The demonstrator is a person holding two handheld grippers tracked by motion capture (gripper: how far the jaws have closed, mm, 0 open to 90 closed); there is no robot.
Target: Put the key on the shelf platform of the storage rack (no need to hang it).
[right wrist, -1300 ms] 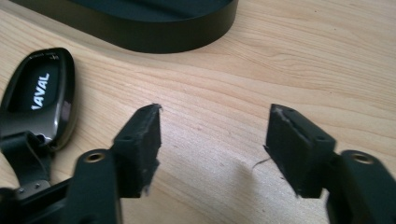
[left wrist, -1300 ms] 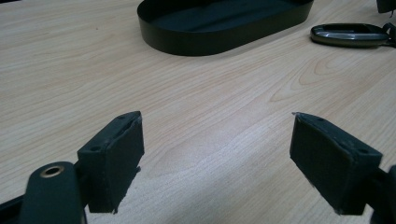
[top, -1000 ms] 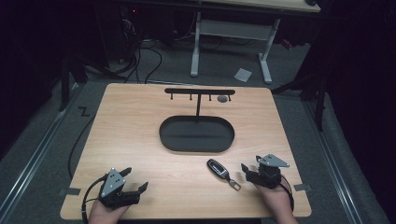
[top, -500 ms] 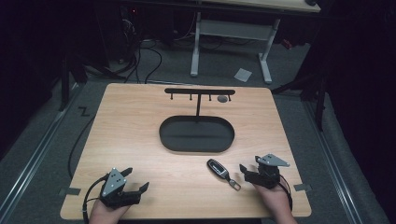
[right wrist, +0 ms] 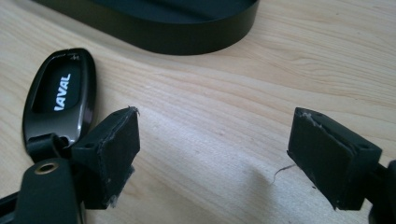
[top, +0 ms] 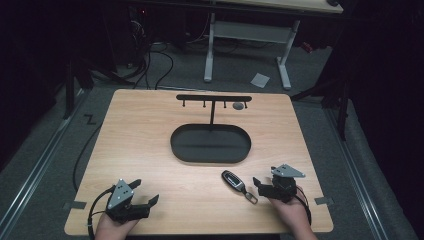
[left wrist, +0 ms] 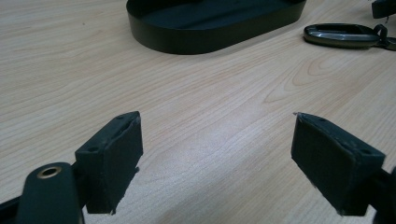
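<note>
Jaws of my right gripper (top: 261,184) have just been opening, nothing between them; key fob (top: 233,179) lies just left, ungrasped.

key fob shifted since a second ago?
No. The key fob lies at the same spot on the table, just in front of the black tray, beside the right tongs.
</note>
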